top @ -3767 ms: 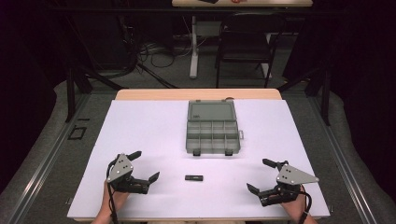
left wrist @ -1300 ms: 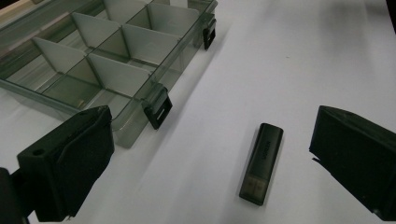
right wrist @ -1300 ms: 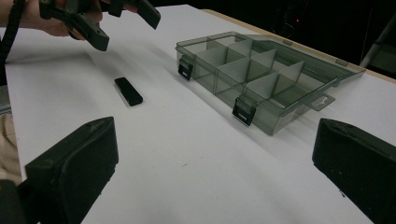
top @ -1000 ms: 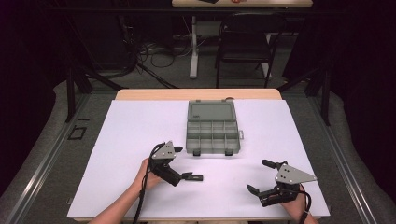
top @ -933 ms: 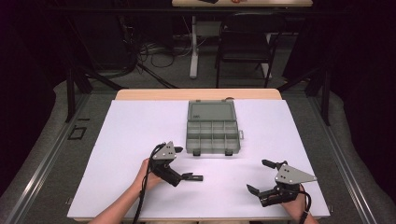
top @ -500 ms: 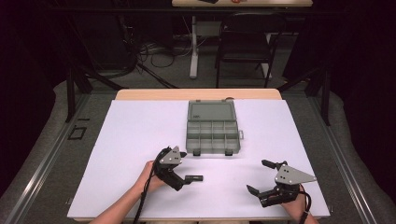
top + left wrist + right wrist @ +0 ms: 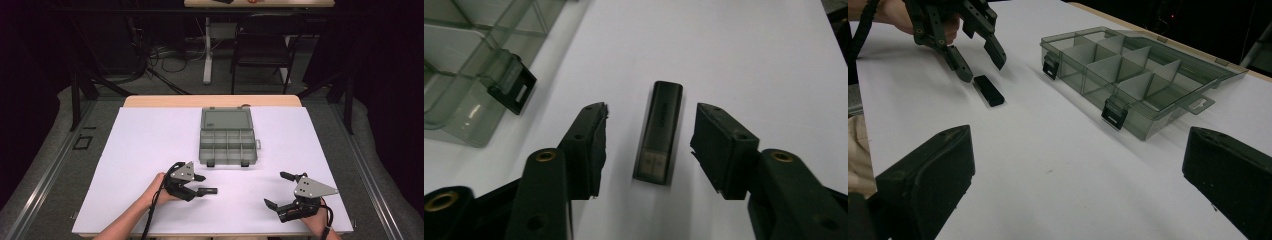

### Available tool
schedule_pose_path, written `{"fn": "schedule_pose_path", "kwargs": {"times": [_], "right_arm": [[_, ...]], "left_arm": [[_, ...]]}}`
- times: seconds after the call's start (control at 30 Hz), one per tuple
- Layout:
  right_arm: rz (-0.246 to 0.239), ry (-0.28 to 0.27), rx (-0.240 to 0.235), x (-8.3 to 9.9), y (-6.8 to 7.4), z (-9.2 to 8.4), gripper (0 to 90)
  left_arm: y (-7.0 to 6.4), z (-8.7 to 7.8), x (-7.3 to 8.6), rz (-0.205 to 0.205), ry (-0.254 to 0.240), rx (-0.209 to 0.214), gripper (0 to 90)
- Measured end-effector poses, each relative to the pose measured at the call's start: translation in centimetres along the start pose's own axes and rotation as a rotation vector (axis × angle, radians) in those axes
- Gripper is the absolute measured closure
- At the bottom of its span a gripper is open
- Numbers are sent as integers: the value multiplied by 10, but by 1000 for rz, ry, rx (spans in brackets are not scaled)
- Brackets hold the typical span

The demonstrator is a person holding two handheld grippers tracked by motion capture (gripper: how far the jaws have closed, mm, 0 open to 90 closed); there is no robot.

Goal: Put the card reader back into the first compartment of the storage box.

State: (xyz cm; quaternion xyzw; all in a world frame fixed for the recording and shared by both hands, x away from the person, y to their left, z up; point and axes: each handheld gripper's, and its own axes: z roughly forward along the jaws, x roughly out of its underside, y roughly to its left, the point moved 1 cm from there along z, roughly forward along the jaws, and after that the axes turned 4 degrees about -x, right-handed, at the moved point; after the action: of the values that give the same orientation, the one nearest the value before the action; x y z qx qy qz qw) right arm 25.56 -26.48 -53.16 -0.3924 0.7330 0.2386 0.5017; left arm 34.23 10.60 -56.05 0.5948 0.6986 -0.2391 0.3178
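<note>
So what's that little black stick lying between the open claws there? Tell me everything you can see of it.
The small black stick is a slim, flat bar with rounded corners, seemingly plastic; it could be a USB stick. One end is dark and translucent, with faint lettering along the top. It lies flat on the white table, near the clear compartment box. The left gripper straddles it, open, its fingers not touching it.

A translucent smoky-grey compartment box (image 7: 227,140) with black latches (image 7: 1112,114) is seen on a plain white table sheet (image 7: 145,150). A black USB stick (image 7: 659,131) is flanked by black jaws; the far table edge (image 7: 165,101) is light wood.
</note>
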Motion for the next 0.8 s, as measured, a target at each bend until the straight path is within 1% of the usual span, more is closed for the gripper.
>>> {"fn": "schedule_pose_path", "kwargs": {"times": [0.07, 0.2, 0.23, 0.3, 0.43, 0.57, 0.7, 0.8], "right_arm": [[-1, 0, -1, 0, 0, 0, 0], [-2, -1, 0, 0, 0, 1, 0], [-2, -2, -1, 0, 0, 1, 1], [-2, -2, 0, 0, 0, 1, 1], [-4, 6, 1, 0, 0, 1, 1], [-3, 2, 2, 0, 0, 1, 2], [-5, 7, 1, 0, 0, 1, 2], [-4, 7, 3, 0, 1, 1, 2]], "left_arm": [[1, 1, 1, -5, 0, 20, 538], [2, 2, 2, 6, 14, 36, 601], [2, 3, 3, 2, 12, 41, 619], [3, 3, 3, 5, 18, 42, 634], [2, 6, 4, 4, 33, 57, 678], [3, 7, 5, 11, 32, 53, 727], [4, 7, 5, 21, 32, 66, 740], [4, 7, 4, 36, 32, 65, 743]]}}
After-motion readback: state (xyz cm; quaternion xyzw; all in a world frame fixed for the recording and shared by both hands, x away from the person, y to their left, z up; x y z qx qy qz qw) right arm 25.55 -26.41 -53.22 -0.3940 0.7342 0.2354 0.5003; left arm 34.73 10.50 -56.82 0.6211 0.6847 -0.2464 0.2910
